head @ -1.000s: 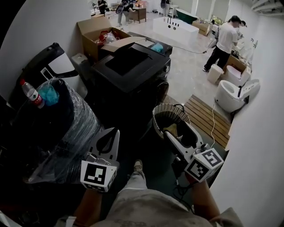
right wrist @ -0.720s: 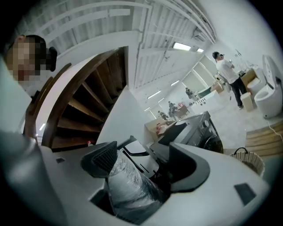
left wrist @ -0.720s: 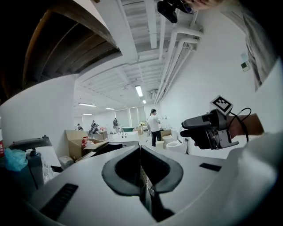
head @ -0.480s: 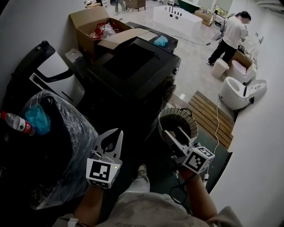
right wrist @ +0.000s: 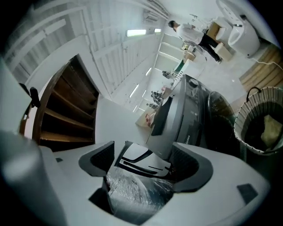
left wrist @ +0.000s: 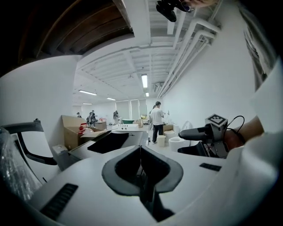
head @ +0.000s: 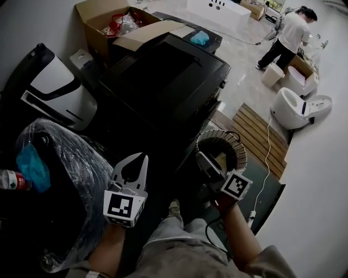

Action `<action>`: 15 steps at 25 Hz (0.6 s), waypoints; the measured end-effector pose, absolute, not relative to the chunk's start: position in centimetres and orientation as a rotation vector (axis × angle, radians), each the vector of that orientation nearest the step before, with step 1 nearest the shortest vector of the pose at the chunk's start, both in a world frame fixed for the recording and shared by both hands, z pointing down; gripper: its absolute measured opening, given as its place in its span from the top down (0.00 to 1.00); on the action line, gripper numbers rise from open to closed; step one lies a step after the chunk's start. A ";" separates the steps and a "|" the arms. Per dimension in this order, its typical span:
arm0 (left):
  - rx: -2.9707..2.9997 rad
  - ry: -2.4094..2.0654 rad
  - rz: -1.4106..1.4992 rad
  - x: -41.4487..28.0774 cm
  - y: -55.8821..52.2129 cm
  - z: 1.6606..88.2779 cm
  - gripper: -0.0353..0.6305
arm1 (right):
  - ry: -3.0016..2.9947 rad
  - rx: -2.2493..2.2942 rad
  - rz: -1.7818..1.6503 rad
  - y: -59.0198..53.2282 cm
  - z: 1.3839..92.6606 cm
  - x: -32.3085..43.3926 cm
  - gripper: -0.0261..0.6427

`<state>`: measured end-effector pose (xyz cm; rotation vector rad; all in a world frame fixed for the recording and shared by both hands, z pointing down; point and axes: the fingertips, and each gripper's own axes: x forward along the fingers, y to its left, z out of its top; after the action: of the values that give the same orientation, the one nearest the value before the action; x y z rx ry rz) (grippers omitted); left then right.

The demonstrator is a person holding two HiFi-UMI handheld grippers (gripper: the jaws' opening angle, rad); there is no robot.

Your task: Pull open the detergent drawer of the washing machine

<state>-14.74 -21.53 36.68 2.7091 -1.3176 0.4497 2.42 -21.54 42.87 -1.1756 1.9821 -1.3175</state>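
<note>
Before the dark washing machine [head: 168,81], not touching it, the left tongs [head: 142,157] are pressed together, empty, while the right tongs [head: 202,160] stand apart, having just been opening, nothing between them.

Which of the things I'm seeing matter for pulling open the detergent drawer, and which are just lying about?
For the job: washing machine; left tongs, shut and empty; right tongs, open, just opened wider, nothing between them.

Lying about: wicker basket; cardboard box; plastic-wrapped bundle; bottle; wooden slat mat.
</note>
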 end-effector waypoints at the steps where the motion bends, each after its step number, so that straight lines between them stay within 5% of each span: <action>1: 2.704 -1.319 0.452 -14.9 -22.0 37.3 0.92 | 1.967 -1.167 -1.344 -22.1 43.9 2.3 0.39; 15: 2.545 -1.353 0.467 -15.0 -26.2 46.3 0.92 | 1.780 -0.991 -1.491 -29.2 55.1 1.7 0.36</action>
<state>-15.02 -26.18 46.33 2.5447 -1.3532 0.4675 1.71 -29.18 55.15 -0.9911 1.7799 -1.4907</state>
